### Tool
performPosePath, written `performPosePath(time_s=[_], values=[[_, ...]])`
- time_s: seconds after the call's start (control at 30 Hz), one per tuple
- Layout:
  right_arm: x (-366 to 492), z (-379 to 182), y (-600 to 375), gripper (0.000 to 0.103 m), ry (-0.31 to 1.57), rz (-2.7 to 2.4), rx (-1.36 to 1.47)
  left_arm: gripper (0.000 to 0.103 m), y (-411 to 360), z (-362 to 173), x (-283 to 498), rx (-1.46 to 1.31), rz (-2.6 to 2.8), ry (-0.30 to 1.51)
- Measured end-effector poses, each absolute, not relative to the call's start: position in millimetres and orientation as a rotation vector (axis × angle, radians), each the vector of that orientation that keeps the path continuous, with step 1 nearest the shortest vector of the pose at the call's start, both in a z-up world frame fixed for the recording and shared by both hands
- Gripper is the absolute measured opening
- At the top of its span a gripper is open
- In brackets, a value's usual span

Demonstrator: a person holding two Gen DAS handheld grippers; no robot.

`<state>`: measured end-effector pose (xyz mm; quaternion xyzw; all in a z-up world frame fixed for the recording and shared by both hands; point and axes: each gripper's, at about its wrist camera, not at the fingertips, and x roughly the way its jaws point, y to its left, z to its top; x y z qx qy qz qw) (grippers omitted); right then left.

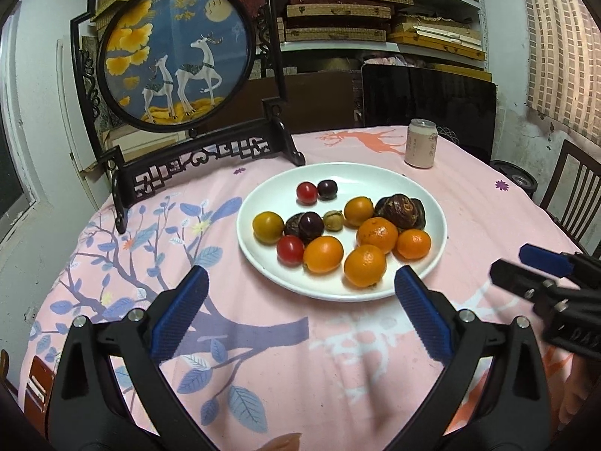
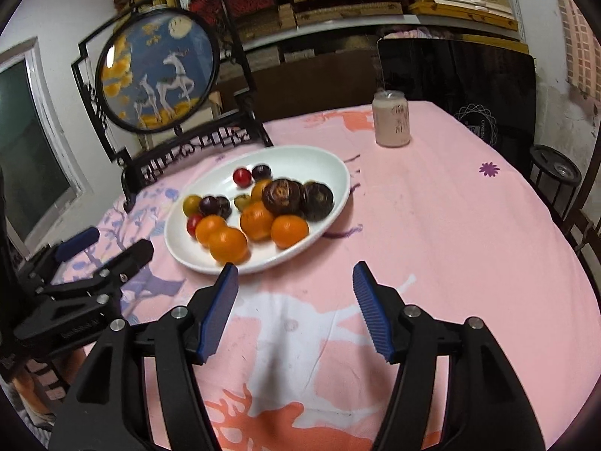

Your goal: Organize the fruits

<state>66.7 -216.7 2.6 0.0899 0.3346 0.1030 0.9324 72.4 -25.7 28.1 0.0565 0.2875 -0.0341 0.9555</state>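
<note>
A white plate (image 1: 420,195) on the pink tablecloth holds several fruits: oranges (image 1: 364,265), red cherry tomatoes (image 1: 290,250), a yellow tomato (image 1: 268,227), dark plums (image 1: 326,189) and dark brown wrinkled fruits (image 1: 401,207). My left gripper (image 1: 300,285) is open and empty, just in front of the plate's near rim. My right gripper (image 2: 295,282) is open and empty, in front and to the right of the plate (image 2: 330,165). The oranges (image 2: 227,245) lie at the plate's near side. The right gripper also shows in the left wrist view (image 1: 526,267), and the left gripper in the right wrist view (image 2: 109,244).
A framed round deer picture on a black stand (image 1: 176,52) stands at the table's back left. A pink drink can (image 1: 420,143) stands behind the plate to the right. A dark chair (image 1: 571,191) is at the table's right edge. Shelves of boxes fill the back wall.
</note>
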Motion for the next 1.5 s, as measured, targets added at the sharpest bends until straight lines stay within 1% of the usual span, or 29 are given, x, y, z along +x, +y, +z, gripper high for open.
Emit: performPosePath(time_s=[0.2, 0.37, 0.43, 0.7, 0.87, 1.07, 1.5], values=[[69, -16, -191, 0.064, 0.735, 0.193, 0.059, 0.101, -24, 26, 65, 0.077, -0.097, 0.627], [60, -14, -173, 0.064, 0.67, 0.198, -0.012, 0.101, -18, 25, 55, 0.051, -0.086, 0.639], [58, -12, -171, 0.065, 0.648, 0.183, -0.008, 0.101, -16, 26, 52, 0.056, -0.059, 0.628], [57, -6, -158, 0.065, 0.624, 0.106, 0.04, 0.101, -12, 29, 44, 0.072, 0.013, 0.535], [57, -13, -156, 0.065, 0.653, 0.15, -0.011, 0.101, -21, 21, 47, 0.09, -0.011, 0.55], [57, -16, -160, 0.065, 0.682, 0.189, 0.002, 0.101, -24, 18, 46, 0.09, 0.0, 0.535], [54, -15, -159, 0.065, 0.672, 0.181, -0.002, 0.101, -23, 18, 47, 0.084, -0.004, 0.547]])
